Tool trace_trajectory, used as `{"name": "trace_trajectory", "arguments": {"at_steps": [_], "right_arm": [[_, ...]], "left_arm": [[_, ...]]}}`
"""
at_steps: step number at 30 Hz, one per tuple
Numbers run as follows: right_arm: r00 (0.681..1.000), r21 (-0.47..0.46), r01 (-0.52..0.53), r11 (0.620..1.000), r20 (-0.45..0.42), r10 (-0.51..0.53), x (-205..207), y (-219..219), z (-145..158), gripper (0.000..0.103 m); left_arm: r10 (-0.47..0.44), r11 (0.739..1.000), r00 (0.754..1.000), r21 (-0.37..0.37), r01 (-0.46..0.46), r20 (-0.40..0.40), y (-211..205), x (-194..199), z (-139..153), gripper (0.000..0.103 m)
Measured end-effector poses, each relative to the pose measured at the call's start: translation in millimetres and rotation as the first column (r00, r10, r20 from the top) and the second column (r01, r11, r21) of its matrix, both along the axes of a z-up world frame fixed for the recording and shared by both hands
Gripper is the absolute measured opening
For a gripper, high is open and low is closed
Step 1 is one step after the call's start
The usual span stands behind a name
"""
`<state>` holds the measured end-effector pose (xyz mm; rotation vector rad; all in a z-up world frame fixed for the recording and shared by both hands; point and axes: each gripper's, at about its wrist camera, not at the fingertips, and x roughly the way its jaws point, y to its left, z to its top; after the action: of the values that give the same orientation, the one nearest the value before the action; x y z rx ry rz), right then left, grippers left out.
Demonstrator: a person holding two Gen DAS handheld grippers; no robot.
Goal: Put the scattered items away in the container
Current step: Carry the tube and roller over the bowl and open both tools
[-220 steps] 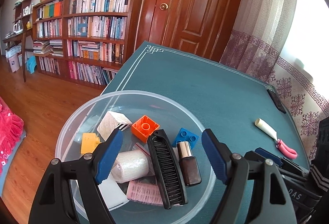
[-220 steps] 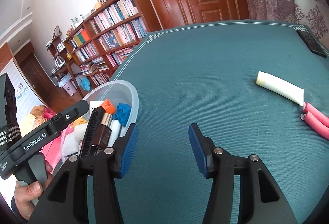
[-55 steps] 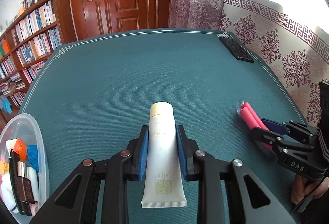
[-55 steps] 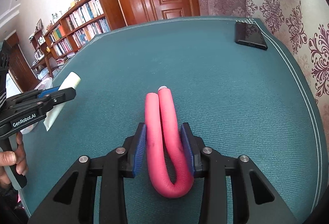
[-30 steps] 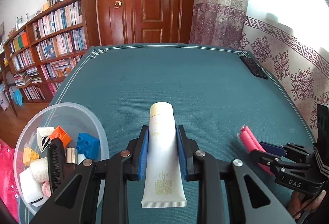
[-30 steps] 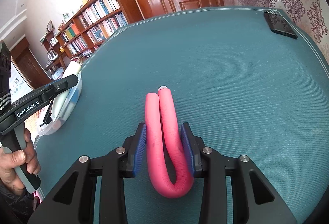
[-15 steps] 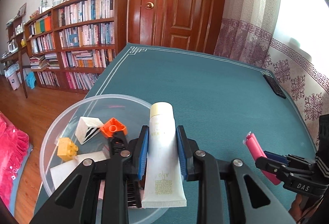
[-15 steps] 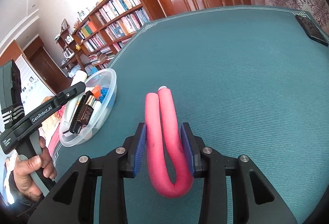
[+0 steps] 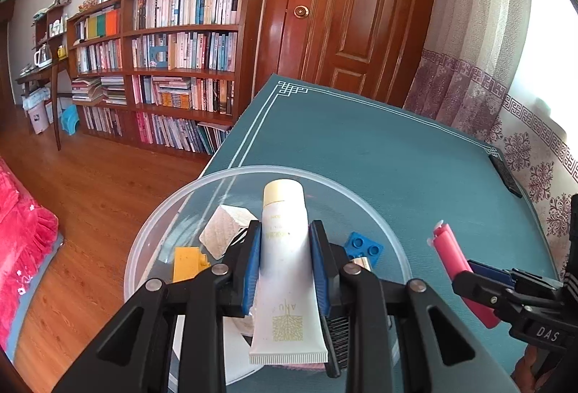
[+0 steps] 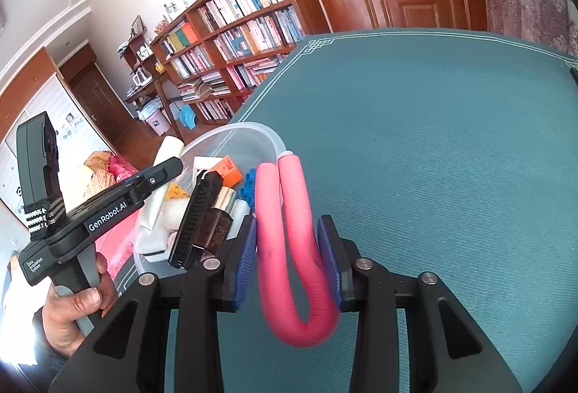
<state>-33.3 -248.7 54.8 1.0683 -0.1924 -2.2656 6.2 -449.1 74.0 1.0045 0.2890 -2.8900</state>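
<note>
My left gripper (image 9: 283, 257) is shut on a white tube with a cream cap (image 9: 283, 270), held above the clear round container (image 9: 379, 223). Inside the container lie a blue brick (image 9: 363, 246), a yellow brick (image 9: 186, 263), a white block (image 9: 224, 230), a black comb and other small items. My right gripper (image 10: 289, 257) is shut on a bent pink foam roller (image 10: 292, 234), just right of the container (image 10: 267, 136), its tips near the rim. In the right wrist view the left gripper (image 10: 159, 176) hangs over the container with the tube.
The container sits near the left edge of a teal table (image 9: 379, 154). A black phone (image 9: 505, 172) lies at the far right edge. A bookshelf (image 9: 173, 68) and a wooden door (image 9: 346, 13) stand beyond. A hand (image 10: 77, 310) holds the left gripper's handle.
Both grippers have moved left toward the container. The tube is now over the middle of the container, and the pink roller has come up to its right rim.
</note>
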Motion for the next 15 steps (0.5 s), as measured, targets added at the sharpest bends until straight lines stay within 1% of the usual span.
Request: {"name": "trace_trajectory", "arguments": {"at_steps": [9, 15], "right_arm": [[0.999, 0.012, -0.038, 0.999, -0.007, 0.038, -4.0, -43.0, 8.7, 0.038], [0.999, 0.035, -0.043, 0.998, -0.001, 0.043, -10.9, -61.0, 7.5, 0.038]], "left_arm": [[-0.002, 1.0, 1.0, 0.031, 0.002, 0.004, -23.4, -4.1, -5.5, 0.03], [-0.016, 0.998, 1.0, 0.054, 0.015, 0.011, -29.6, -8.9, -10.0, 0.03]]}}
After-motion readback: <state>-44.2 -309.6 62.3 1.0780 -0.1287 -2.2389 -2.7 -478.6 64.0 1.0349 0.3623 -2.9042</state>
